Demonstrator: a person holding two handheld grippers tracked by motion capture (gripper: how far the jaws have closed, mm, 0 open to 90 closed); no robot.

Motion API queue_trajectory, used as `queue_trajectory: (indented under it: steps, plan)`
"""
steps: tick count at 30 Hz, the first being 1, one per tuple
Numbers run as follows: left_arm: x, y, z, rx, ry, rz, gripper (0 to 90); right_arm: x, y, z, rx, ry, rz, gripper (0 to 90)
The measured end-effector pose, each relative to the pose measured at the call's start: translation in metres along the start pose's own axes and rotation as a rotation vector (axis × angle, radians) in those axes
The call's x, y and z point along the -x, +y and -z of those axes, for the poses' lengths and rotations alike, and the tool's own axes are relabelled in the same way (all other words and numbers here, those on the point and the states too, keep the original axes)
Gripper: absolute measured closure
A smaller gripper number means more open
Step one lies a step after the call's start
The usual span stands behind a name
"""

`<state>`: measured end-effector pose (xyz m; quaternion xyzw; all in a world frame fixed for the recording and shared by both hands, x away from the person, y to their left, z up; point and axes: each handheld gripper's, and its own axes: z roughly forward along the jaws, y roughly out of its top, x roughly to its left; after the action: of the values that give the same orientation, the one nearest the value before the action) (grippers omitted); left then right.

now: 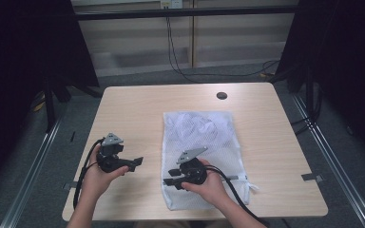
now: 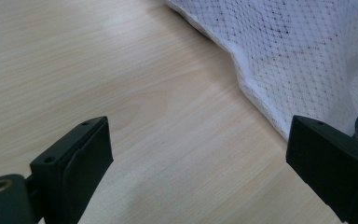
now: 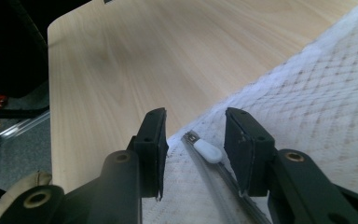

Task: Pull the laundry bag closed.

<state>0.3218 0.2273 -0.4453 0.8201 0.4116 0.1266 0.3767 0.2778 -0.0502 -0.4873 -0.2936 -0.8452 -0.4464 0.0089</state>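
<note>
A white mesh laundry bag [image 1: 202,142] lies flat on the middle of the wooden table [image 1: 133,109]. My left gripper [image 1: 137,162] hovers open over bare wood just left of the bag, jaws pointing toward it. In the left gripper view its wide-open jaws [image 2: 196,135] frame the tabletop, and the mesh bag's edge [image 2: 279,60] runs along the upper right. My right gripper [image 1: 169,181] sits over the bag's near left corner. In the right gripper view it stands open [image 3: 196,119] on either side of the white zipper pull [image 3: 208,151], apart from it, above the zipper track [image 3: 223,179].
A black round grommet [image 1: 222,95] is set in the table's far side. Cables [image 1: 180,71] trail over the floor behind the table. Dark curtains stand at both sides. The near left table edge [image 3: 51,93] drops to the floor.
</note>
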Motion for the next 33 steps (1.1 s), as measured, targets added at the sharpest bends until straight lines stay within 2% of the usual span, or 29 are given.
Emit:
queue_trajectory:
  steps: [2, 8, 12, 14, 17, 25, 29, 33]
  plan:
    - [0.000, 0.000, 0.000, -0.001, 0.001, 0.000, 6.7, 0.000, -0.001, -0.002, -0.012, 0.003, -0.013, 60.5]
    - [0.000, 0.000, 0.000, -0.002, -0.001, -0.001, 6.7, 0.002, -0.002, -0.003, -0.024, -0.021, -0.017, 60.1]
    - [0.000, -0.001, -0.001, -0.003, 0.001, 0.005, 6.6, 0.003, -0.003, -0.004, -0.020, -0.016, -0.018, 59.9]
    - [-0.001, -0.001, -0.001, -0.010, 0.005, -0.004, 6.6, 0.003, -0.004, -0.006, -0.019, -0.018, -0.016, 59.7]
    - [0.000, -0.001, -0.001, -0.010, 0.004, -0.003, 6.6, 0.004, -0.007, -0.009, -0.037, -0.033, -0.023, 59.9]
    - [0.000, -0.001, -0.002, -0.007, 0.001, -0.002, 6.8, 0.004, -0.009, -0.014, -0.033, -0.028, -0.023, 61.6]
    - [0.000, -0.002, -0.002, -0.018, 0.001, -0.007, 6.7, 0.004, -0.010, -0.016, -0.029, -0.035, -0.019, 64.7]
    - [0.000, -0.002, -0.002, -0.014, 0.000, -0.004, 6.7, 0.003, -0.011, -0.016, -0.035, -0.023, -0.006, 75.0]
